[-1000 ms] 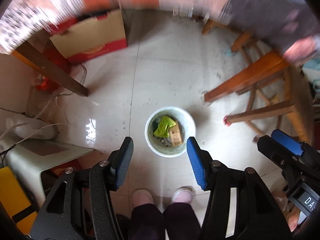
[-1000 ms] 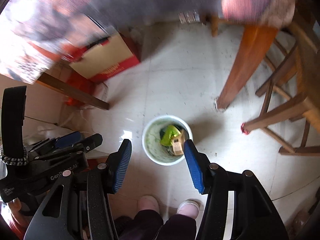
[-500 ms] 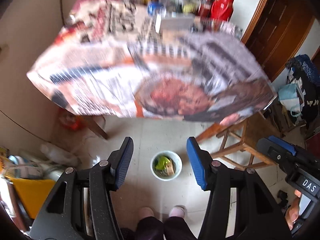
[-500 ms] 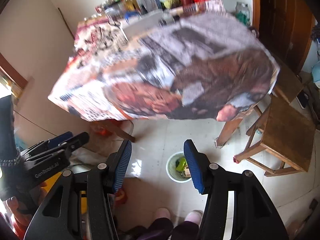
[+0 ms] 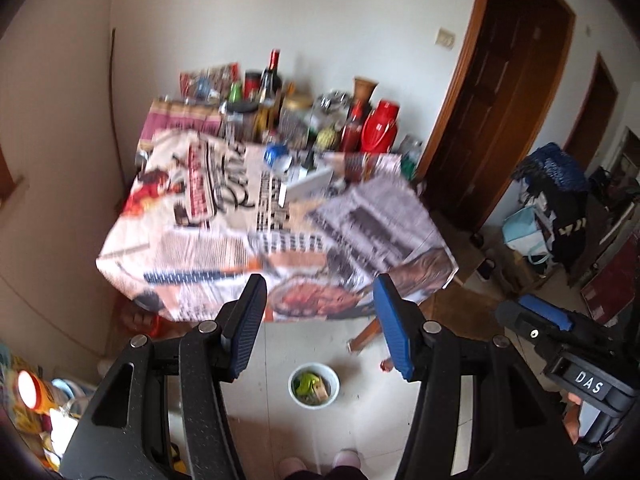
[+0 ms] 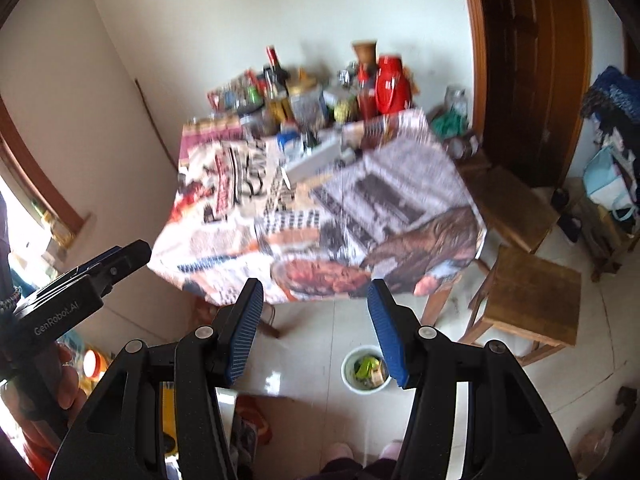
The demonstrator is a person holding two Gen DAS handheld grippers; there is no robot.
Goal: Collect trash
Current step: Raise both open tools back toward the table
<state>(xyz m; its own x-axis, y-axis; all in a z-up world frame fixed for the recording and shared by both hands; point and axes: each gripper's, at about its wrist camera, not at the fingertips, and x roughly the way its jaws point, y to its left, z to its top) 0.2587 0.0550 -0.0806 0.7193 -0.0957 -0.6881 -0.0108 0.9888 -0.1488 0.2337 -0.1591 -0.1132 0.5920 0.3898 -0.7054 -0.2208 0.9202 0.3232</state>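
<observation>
Item: left gripper (image 5: 318, 324) and right gripper (image 6: 314, 328), fingers spread wide, both empty. Trash bin (image 5: 314, 386) on floor at 6 o'clock, holding wrappers. Step judged: seeking further litter on the cluttered surface (image 5: 224, 236) at 12 o'clock; next move needs a target chosen.

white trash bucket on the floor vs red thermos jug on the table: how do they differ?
The white trash bucket stands on the floor tiles near the table leg; the red thermos jug stands at the table's far end among bottles. The bucket is open-topped and holds a green wrapper; the jug looks closed. The bucket is low and wide, the jug taller and narrower. Both stand upright.
</observation>
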